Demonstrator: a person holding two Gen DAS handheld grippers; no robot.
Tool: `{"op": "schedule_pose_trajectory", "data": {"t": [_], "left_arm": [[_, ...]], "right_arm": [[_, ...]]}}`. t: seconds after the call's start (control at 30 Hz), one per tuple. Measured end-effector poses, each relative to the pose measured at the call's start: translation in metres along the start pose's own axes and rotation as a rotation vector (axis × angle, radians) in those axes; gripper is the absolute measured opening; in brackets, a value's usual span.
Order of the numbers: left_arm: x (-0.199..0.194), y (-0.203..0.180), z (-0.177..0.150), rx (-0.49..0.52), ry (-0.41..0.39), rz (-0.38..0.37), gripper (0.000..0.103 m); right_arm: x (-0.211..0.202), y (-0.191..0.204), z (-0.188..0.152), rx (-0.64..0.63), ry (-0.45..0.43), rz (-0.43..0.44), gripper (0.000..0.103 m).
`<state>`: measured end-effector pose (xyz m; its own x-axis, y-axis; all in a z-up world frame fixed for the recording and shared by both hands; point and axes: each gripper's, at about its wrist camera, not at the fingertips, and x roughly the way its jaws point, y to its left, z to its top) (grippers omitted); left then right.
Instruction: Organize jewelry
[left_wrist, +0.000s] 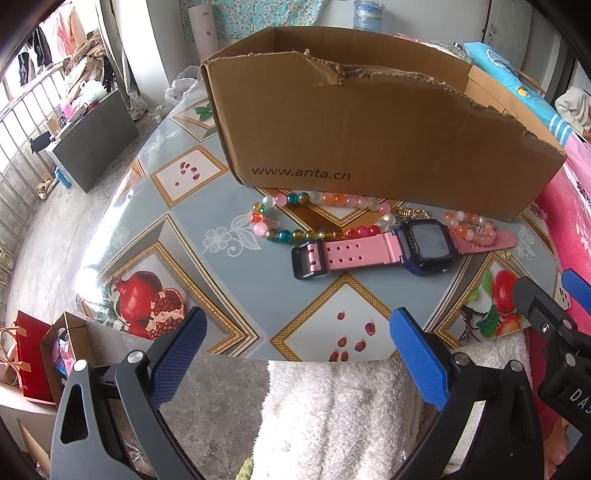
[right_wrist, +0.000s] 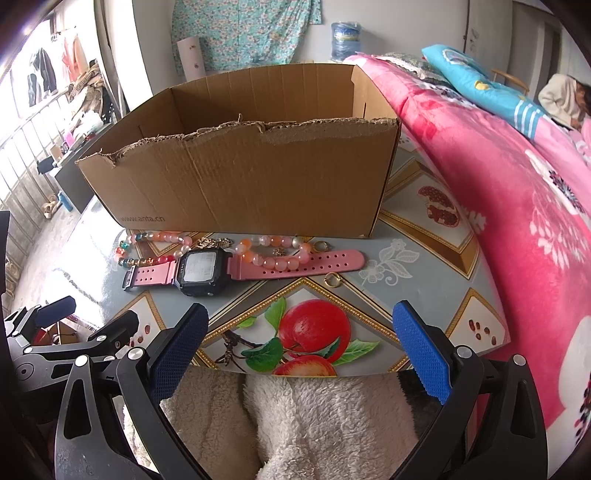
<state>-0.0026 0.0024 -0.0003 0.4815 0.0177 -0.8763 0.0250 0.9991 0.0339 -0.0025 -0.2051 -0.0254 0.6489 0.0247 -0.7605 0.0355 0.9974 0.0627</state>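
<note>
From the left wrist camera: the left tool (left_wrist: 297, 334) has its blue-padded fingers spread wide with nothing between them, hanging over the near edge of the fruit-patterned glossy worktop (left_wrist: 184, 206). The torn brown cardboard box (left_wrist: 369, 136) printed "www.anta.cn" is my landmark. Right in front of the box lies a multicoloured glass bead bracelet (left_wrist: 295, 218), touching its base. A pink-strapped digital watch with a dark square case (left_wrist: 402, 247) sits just in front of the box too, its strap overlapping a peach and white bead bracelet (left_wrist: 471, 227).

From the right wrist camera: the right tool (right_wrist: 299, 334) is wide open too, holding nothing, well short of the box. The watch lies flat in front of the box. A small gold ring (right_wrist: 333, 279) sits just past the watch strap, further from the box. A pink floral blanket (right_wrist: 498, 184) lies right of the box.
</note>
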Motion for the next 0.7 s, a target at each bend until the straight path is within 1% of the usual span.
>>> {"op": "schedule_pose_trajectory", "data": {"t": [0.7], "left_arm": [[-0.0009,-0.0007,0.0015,0.001,-0.002,0.003,0.097]], "right_arm": [[0.0013,-0.0062,-0.0049,0.001,-0.002,-0.016,0.096]]}}
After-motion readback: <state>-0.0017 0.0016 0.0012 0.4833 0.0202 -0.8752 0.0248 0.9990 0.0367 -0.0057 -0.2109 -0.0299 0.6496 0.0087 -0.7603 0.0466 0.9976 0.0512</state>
